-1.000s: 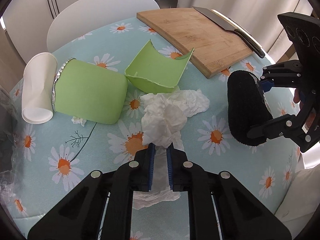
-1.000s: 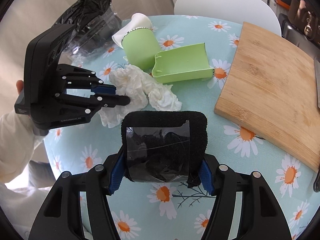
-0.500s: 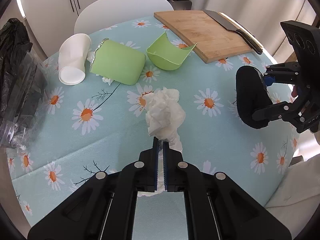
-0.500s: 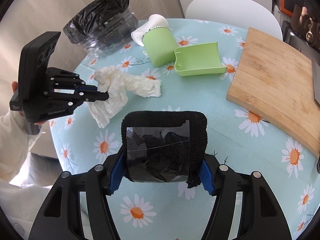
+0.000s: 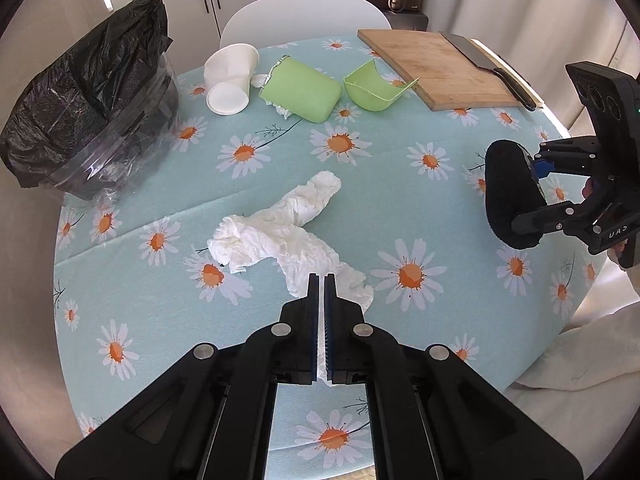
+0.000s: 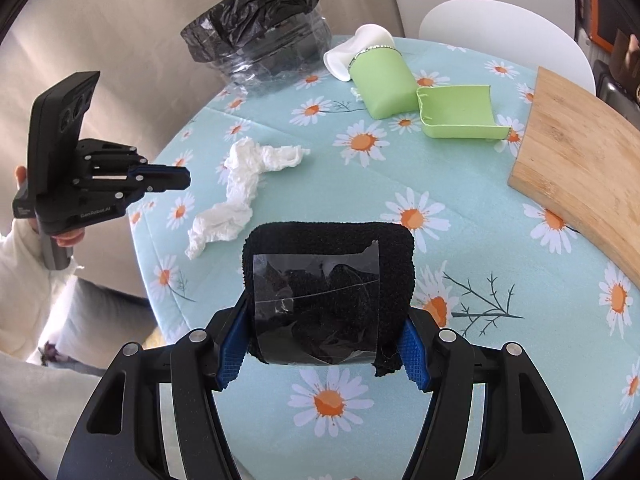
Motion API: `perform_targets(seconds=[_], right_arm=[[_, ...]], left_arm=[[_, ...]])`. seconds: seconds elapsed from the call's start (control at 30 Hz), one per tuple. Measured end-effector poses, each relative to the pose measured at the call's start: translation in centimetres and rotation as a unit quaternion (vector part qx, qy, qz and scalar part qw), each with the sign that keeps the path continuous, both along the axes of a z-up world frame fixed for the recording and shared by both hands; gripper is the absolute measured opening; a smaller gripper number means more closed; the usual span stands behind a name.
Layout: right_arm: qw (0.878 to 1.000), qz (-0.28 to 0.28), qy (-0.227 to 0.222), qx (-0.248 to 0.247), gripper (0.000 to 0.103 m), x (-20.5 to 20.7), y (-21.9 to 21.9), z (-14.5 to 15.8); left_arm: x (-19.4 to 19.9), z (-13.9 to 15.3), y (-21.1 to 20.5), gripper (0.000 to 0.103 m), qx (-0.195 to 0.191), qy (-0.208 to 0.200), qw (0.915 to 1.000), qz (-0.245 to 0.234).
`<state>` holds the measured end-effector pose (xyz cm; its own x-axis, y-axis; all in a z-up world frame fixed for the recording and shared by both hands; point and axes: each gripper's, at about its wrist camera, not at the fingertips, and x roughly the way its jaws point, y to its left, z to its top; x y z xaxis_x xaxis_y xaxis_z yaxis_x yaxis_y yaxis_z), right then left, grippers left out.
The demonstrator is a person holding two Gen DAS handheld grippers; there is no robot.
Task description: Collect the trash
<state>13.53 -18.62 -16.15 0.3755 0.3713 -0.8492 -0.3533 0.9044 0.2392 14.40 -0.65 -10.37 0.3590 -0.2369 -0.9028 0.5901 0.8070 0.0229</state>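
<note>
- The left gripper (image 5: 322, 280), at the bottom centre of the left wrist view, has its jaws drawn almost together, leaving only a thin slit.
- A white sliver shows in that slit, but I cannot tell whether it is a pinched scrap.
- In the right wrist view this gripper (image 6: 186, 178) sits at the left of the frame, its tip apart from the crumpled tissue (image 6: 240, 184).
- The tissue (image 5: 280, 232) lies stretched out on the daisy-print table (image 5: 360, 184), mid-frame, just above the left fingertips.
- The right gripper (image 6: 324, 360) stands about half open, with its blue pads pressed on both sides of a black sponge (image 6: 328, 248) that has clear tape across its face.
- In the left wrist view the right gripper (image 5: 528, 196) and sponge (image 5: 504, 192) sit at the right edge.
- A bin lined with a black bag (image 5: 80, 120) stands at the upper left.
- A white cup (image 5: 230, 80), a green cup (image 5: 304, 90) and a broken green piece (image 5: 368, 92) lie in a row at the top.
- At the upper right is a cutting board (image 5: 440, 64) with a knife (image 5: 492, 64) on it.
</note>
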Motion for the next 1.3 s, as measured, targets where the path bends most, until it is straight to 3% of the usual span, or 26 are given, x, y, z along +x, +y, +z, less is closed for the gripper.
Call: perform_targets(seconds=[0.13, 0.2, 0.3, 0.77, 1.0, 1.17, 1.3], right_arm=[[1.000, 0.013, -0.007, 0.000, 0.059, -0.3, 0.6, 0.2], [1.000, 0.017, -0.012, 0.000, 0.059, -0.5, 0.7, 0.4], [1.000, 0.022, -0.018, -0.004, 0.059, -0.6, 1.0, 0.7], [1.000, -0.001, 0.001, -0.026, 0.059, -0.3, -1.0, -0.5], [0.999, -0.020, 0.010, -0.035, 0.059, 2.1, -1.9, -0.6], [0.999, -0.021, 0.012, -0.045, 0.060, 3.8, -2.1, -0.2], [0.998, -0.020, 0.011, -0.052, 0.060, 4.7, -1.9, 0.2]], left_arm=[[-0.8, 0.0, 0.3, 0.003, 0.013, -0.006, 0.9998, 0.014], [-0.9, -0.1, 0.4, 0.008, 0.015, -0.004, 0.9997, 0.021], [-0.6, -0.5, 0.7, 0.027, 0.008, 0.011, 0.9993, 0.035], [5.2, -2.5, 0.7, 0.078, 0.017, 0.024, 0.9967, 0.076], [8.3, -4.4, 0.2, 0.079, 0.023, 0.039, 0.9966, 0.070], [9.6, -5.5, -0.1, 0.054, 0.016, 0.058, 0.9967, 0.054], [10.0, -5.0, 0.0, 0.029, -0.015, 0.067, 0.9963, 0.052]])
